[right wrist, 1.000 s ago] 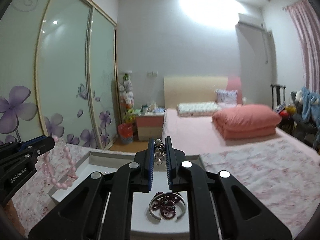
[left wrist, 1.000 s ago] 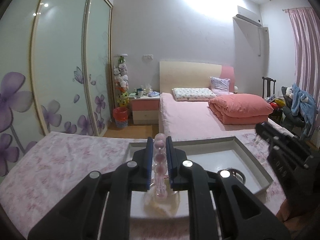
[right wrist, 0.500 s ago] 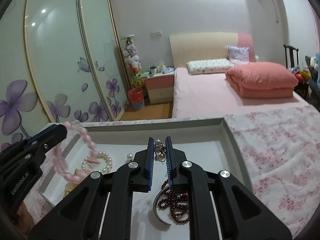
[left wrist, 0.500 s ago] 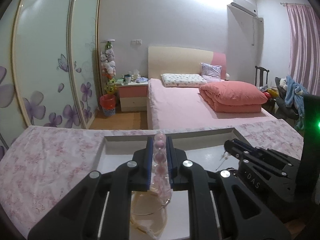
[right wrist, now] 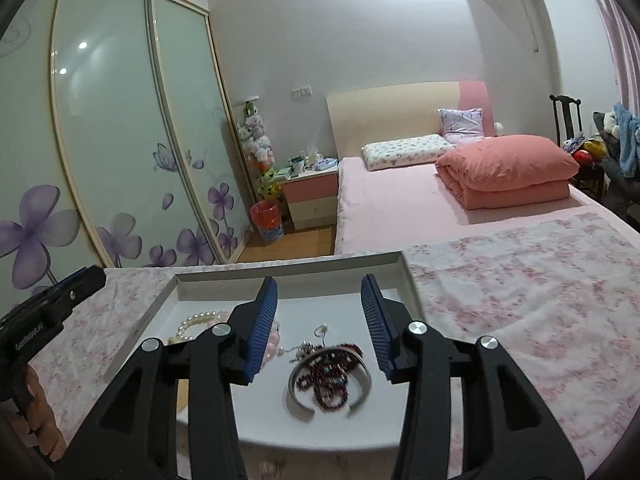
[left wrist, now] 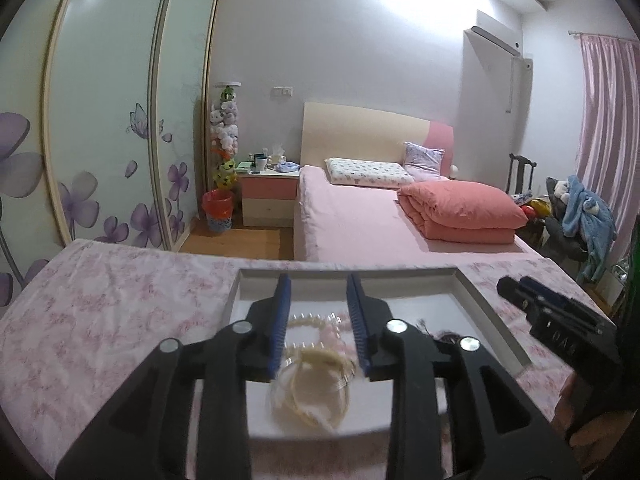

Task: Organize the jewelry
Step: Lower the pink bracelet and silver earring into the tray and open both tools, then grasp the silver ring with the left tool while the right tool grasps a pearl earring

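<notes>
both grippers over one shallow white rectangular tray (right wrist: 408,280) on the pink floral-clothed bench (right wrist: 520,300). left gripper (left wrist: 319,328) with jaws apart, just been opening, nothing pinched between the blue pads; right gripper (right wrist: 319,326) likewise parted, just been opening, pads clear of everything. lying in the tray: one white pearl bracelet (right wrist: 198,319), one pale pink bead bracelet (right wrist: 272,340), one cream-coloured bangle (left wrist: 316,384), one silver open cuff bangle (right wrist: 298,396), one dark red beaded strand (right wrist: 332,376) coiled across that cuff.
</notes>
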Available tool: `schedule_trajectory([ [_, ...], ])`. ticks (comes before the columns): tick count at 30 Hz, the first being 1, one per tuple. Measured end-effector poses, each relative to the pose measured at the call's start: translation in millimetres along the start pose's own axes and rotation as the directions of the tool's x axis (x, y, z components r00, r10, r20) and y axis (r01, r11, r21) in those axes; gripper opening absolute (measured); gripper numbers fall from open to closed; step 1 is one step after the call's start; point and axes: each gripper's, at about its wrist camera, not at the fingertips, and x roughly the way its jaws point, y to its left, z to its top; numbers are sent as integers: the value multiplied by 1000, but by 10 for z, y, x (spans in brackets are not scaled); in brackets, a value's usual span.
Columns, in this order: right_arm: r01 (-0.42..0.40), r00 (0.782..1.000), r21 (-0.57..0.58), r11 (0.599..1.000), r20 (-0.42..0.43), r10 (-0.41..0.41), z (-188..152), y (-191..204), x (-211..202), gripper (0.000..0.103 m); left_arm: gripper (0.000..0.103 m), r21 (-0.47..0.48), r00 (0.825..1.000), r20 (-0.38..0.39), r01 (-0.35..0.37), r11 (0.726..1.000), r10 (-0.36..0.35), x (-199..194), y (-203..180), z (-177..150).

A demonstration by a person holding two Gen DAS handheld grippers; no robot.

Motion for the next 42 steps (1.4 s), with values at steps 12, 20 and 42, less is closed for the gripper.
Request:
schedule_trajectory([
  [12,9,1000,16,1000,24,-10,-280,-142,-611,45,61,81,953,-238,211,974,-187,-275,-517,-768],
  [20,18,1000,67,998,9,-18,-369,-325,-660,45,65,187,908,-397,225,956,-137,0,-848,-1120],
  [42,-27,998,31,999,-51,28,-458,-162,-618,45,22,224,896,-444,125,966,-13,169,-717,-1176],
])
